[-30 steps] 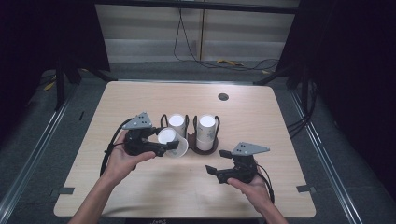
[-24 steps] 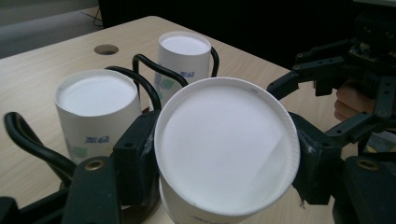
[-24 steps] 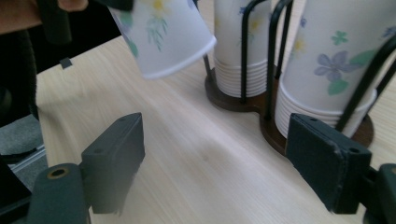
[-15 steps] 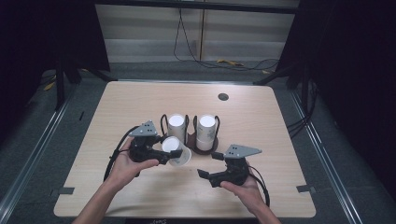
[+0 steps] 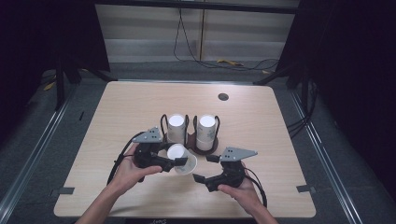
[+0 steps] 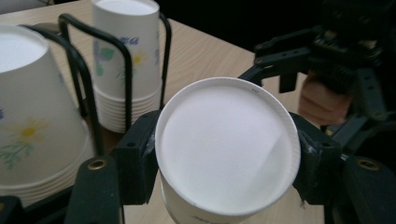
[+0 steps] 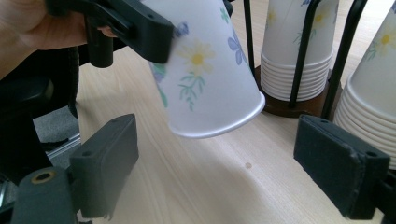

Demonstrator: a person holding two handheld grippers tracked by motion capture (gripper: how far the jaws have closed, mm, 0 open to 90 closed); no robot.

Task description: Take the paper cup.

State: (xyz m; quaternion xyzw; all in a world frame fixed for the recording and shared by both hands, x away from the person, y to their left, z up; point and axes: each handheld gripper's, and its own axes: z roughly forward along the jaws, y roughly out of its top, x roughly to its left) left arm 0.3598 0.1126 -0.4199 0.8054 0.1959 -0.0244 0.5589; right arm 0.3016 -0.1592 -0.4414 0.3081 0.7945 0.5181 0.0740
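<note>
cup base cut off (bottom edge), left stack cropped

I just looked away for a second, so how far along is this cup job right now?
Done: one paper cup is out of the cup holder, clamped upside down and tilted in the left tool. In hand: the right tool, jaws just opened wide, waits close beside it. Left: passing or placing that cup; both stacks remain.

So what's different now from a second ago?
The left hand-held gripper, shut on a flowered paper cup, has carried it down and nearer the person, away from the wire cup holder. The right hand-held gripper has just been opening its jaws, nothing between them, facing the cup. The two cup stacks in the holder stayed put.
</note>
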